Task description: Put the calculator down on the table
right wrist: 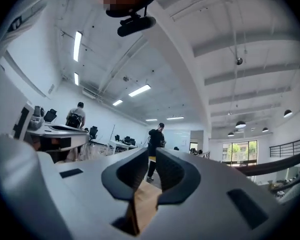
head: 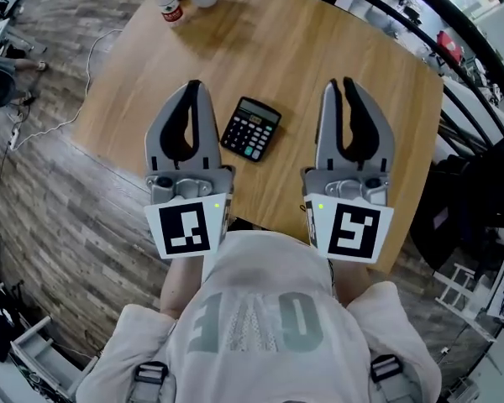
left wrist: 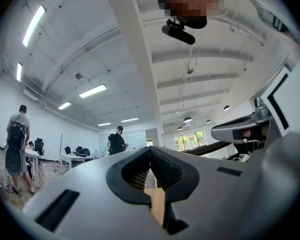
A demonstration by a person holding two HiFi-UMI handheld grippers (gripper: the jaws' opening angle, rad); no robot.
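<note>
Two grippers: your left gripper [head: 194, 85] and right gripper [head: 341, 82] hang over the near edge of the table [head: 319, 49], well apart.
Calculator [head: 251, 128]: black, flat, small keys; lies free on the table between them, room all round.
Table: smooth light wood, rounded edge.
Left jaws: pressed together, empty.
Right jaws: thin gap, empty.

Ceiling strip lights [left wrist: 92, 90] and far windows [left wrist: 190, 140] give bright, even light, soft shadows on the table [head: 319, 57], and edges bend fisheye-fashion.
</note>
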